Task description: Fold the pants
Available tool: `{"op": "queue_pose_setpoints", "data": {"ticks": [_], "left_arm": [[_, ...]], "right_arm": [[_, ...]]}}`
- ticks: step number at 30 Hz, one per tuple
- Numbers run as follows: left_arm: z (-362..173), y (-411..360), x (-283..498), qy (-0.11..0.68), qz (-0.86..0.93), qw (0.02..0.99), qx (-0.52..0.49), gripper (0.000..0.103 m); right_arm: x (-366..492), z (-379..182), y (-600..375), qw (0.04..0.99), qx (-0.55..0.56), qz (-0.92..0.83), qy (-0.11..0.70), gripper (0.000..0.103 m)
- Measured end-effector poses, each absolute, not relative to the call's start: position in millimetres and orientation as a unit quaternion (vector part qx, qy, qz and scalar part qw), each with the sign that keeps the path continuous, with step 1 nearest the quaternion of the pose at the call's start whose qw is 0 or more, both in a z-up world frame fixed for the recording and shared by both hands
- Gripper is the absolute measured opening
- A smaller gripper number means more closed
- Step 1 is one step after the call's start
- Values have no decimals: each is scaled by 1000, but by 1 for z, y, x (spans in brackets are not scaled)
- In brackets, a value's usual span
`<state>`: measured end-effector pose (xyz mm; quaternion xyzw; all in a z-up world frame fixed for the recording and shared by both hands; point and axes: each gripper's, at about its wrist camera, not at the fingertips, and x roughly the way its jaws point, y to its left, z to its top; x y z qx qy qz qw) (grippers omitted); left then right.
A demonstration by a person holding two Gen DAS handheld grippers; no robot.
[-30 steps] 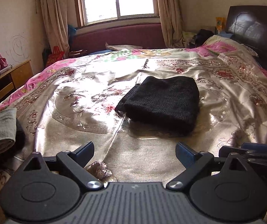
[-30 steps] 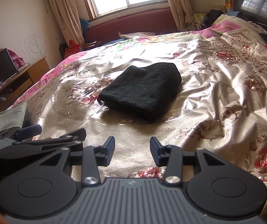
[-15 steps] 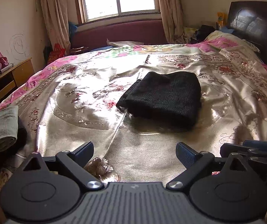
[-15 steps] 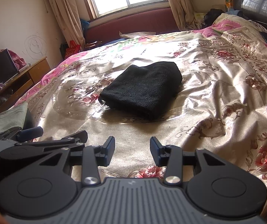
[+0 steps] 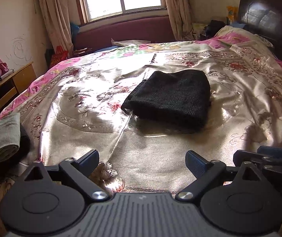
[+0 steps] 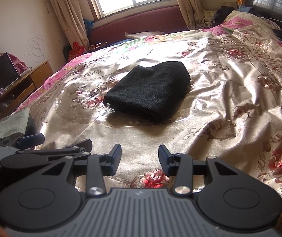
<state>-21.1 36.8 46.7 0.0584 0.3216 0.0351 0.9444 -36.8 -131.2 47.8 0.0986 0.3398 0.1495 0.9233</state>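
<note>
The black pants (image 5: 170, 98) lie folded into a thick rectangle on the middle of the flowered satin bedspread (image 5: 101, 138); the same bundle (image 6: 148, 96) shows in the right wrist view. My left gripper (image 5: 142, 160) hovers over the near part of the bed, well short of the pants, jaws wide apart with nothing between them. My right gripper (image 6: 139, 158) is beside it, jaws partly apart and empty. Each gripper appears at the edge of the other's view: the right gripper (image 5: 269, 158) and the left gripper (image 6: 42, 144).
A grey folded cloth (image 5: 0, 138) on a dark item sits at the bed's near left corner. A wooden desk (image 5: 6, 85) with a monitor stands left. A dark headboard (image 5: 267, 19) and pillows lie at the right; a maroon bench (image 5: 125, 31) runs under the window.
</note>
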Motion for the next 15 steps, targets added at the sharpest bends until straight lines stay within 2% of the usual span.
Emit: {"op": "queue_pose_setpoints", "data": {"ticks": [15], "left_arm": [[38, 35, -16, 328, 40, 941, 69, 103]], "right_arm": [[-32, 36, -135, 917, 113, 145, 354, 43]]}}
